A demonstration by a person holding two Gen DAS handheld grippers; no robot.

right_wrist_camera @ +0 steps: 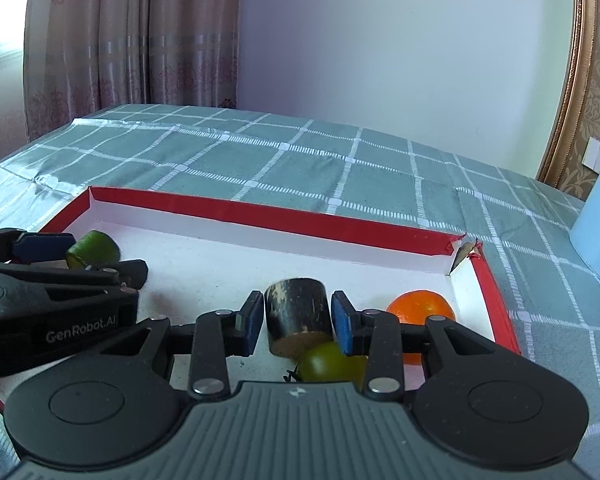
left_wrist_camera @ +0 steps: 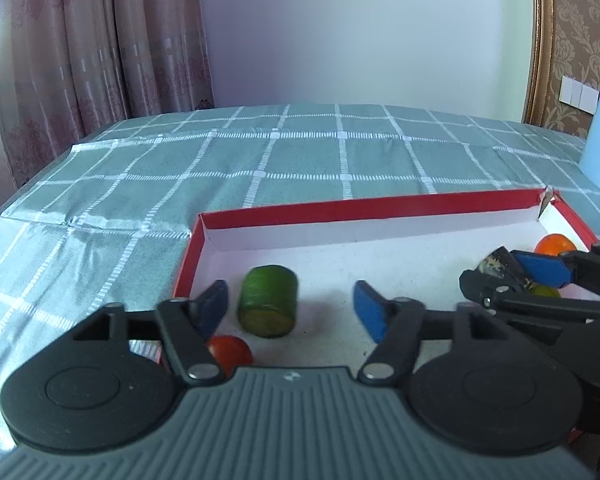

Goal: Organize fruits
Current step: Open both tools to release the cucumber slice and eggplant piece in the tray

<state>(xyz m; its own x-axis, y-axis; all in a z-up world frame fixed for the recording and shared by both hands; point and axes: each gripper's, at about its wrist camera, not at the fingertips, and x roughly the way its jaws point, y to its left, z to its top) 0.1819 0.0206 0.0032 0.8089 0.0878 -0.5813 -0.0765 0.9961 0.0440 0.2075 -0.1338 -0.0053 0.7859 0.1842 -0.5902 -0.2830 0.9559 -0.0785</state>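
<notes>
Green cucumber chunk sits loose in the shallow red-rimmed cardboard box, left gripper jaws spread apart. Right gripper pinches a dark cylinder chunk over the box; that one's not down yet.

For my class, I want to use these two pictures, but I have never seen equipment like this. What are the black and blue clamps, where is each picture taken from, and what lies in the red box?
There is no robot here. A person holds a hand-held grasping tool in each hand, and a small camera on each looks forward along its two blue-padded fingers. One picture comes from the left tool, the other from the right tool, so each also shows the other from the side.

On a green checked tablecloth stands a shallow red box with a white floor. In it lie a green cylinder piece, a red tomato, an orange and a green tomato.

The left tool is open, its pads clear of the green piece. The right tool is closed on a dark cylinder piece.
</notes>
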